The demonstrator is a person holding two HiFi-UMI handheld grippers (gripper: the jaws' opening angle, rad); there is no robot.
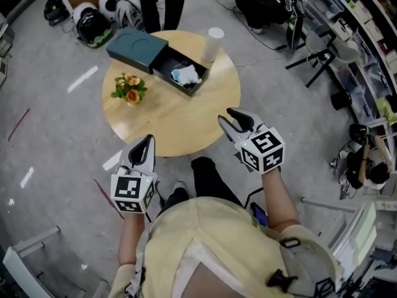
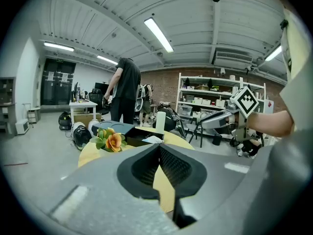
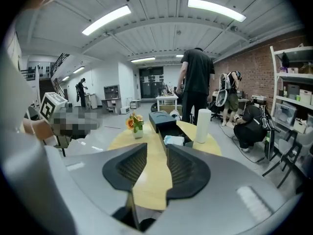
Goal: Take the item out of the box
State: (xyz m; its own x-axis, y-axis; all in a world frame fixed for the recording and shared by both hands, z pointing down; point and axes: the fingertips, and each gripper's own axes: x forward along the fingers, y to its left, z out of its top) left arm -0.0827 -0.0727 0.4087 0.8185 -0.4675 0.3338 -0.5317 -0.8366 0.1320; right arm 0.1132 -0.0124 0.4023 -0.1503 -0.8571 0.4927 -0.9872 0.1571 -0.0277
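A dark teal box (image 1: 136, 49) lies on the far side of the round wooden table (image 1: 180, 117), its drawer (image 1: 167, 64) slid out toward the right. A crumpled white and pale blue item (image 1: 186, 75) lies in the drawer; the right gripper view shows the item (image 3: 173, 140) too. My left gripper (image 1: 144, 144) hovers at the table's near left edge, shut and empty. My right gripper (image 1: 234, 121) hangs over the near right edge, open, nothing between its jaws. Both are well short of the box.
A small pot of orange flowers (image 1: 129, 89) stands left of the box, a white cylinder (image 1: 212, 44) just behind the drawer. A person in black (image 3: 195, 82) stands beyond the table. Helmets and bags (image 1: 93, 23) lie on the floor; shelves (image 1: 366, 17) line the right.
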